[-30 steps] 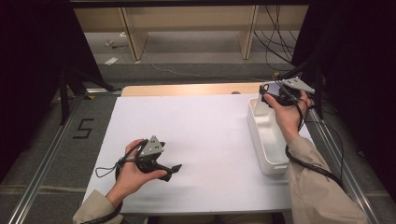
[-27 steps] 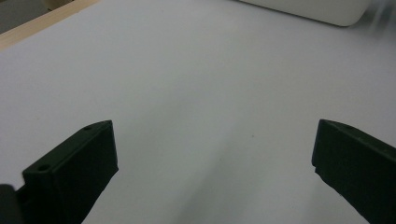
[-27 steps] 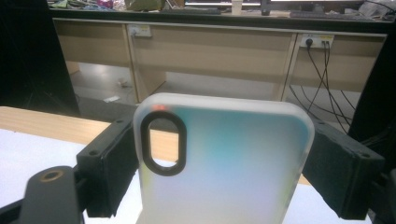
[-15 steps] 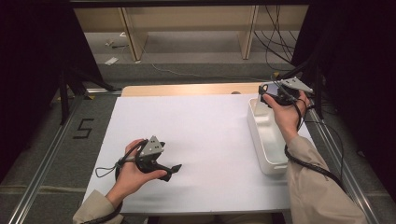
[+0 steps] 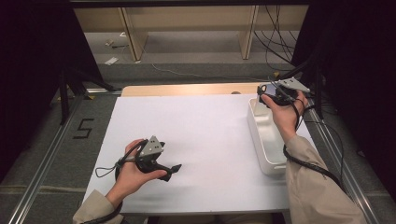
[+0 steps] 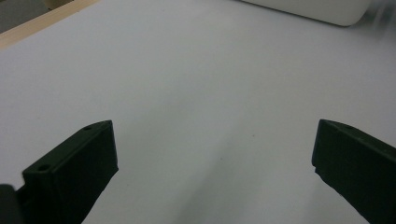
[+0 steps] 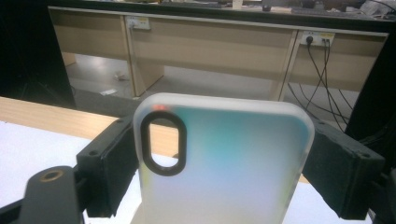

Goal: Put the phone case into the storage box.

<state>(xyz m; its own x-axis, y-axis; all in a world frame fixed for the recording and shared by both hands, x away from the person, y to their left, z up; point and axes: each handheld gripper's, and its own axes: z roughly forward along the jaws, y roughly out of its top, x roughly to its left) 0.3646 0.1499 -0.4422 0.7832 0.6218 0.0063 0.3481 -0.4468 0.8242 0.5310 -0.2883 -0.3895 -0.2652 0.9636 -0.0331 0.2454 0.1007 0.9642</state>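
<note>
My right gripper (image 5: 262,97) hangs over the far end of the white tray (image 5: 252,127). In the right gripper view its jaws (image 7: 224,140) press on both sides of a frosted, translucent phone case (image 7: 233,168), which stands upright with its dark-rimmed camera cutout at the upper left. My left gripper (image 5: 173,168) rests low over the near left part of the white table sheet (image 5: 205,126). Its jaws (image 6: 215,154) stand wide apart with only bare sheet between them.
The tray (image 6: 317,9) lies lengthwise along the sheet's right edge. A wooden table edge (image 5: 187,89) runs behind the sheet. Beyond it are wooden desks (image 7: 210,46) and hanging cables (image 7: 322,60). A "5" mark (image 5: 84,128) sits on the floor at left.
</note>
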